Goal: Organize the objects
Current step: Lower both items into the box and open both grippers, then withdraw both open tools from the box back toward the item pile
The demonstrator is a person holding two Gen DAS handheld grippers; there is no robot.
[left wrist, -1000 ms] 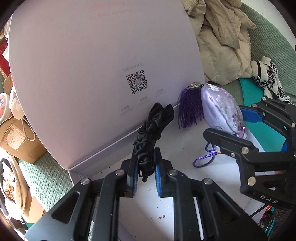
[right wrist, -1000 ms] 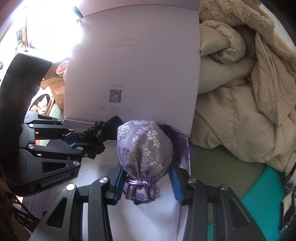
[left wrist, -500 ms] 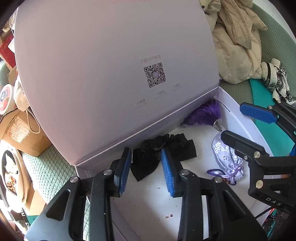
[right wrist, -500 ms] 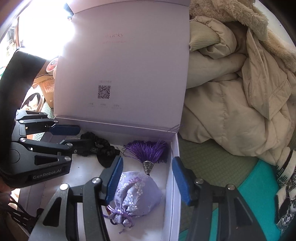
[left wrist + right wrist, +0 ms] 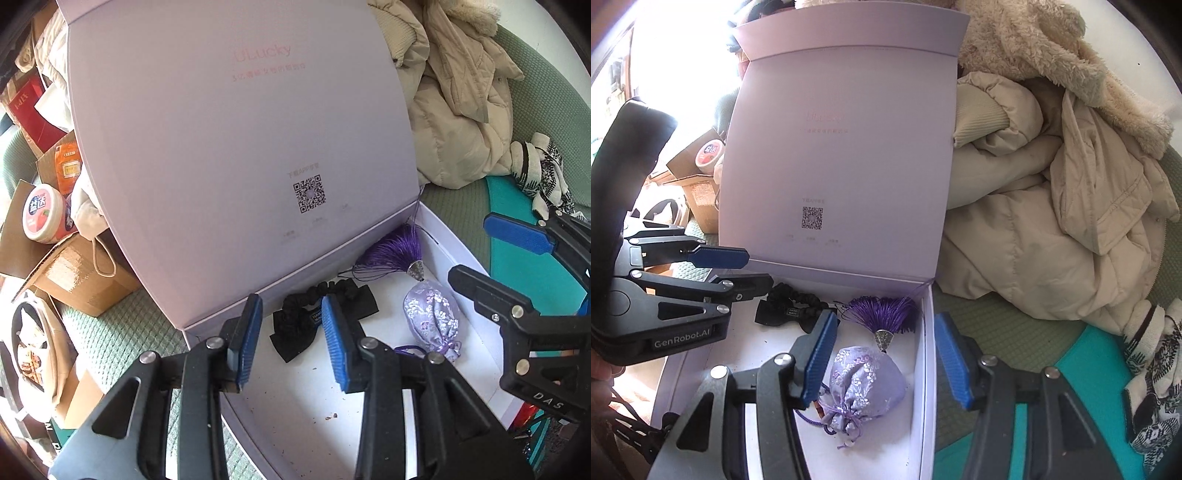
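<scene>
Sachet (image 5: pixel 866 384) lies in box (image 5: pixel 925 369), tassel (image 5: pixel 886 314) toward the lid; its cord partly hidden behind right gripper (image 5: pixel 886 360). Scrunchie (image 5: pixel 325 314) part-blocked by left gripper (image 5: pixel 291 341). Both jaws parted, having opened earlier this second, gripping nothing. Lid print unreadable.

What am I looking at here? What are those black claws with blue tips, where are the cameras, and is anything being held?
No robot: a person carries a two-finger claw in each hand, with a wide-angle camera on each looking along its fingers. One picture looks past the left claw, the other past the right claw; each also catches the other claw. Below lies an open box, lid up, on a green cushion beside a beige coat. Inside rest a black hair tie and a lilac pouch with a purple tassel. Both claws have just been opening, and neither holds anything.
</scene>
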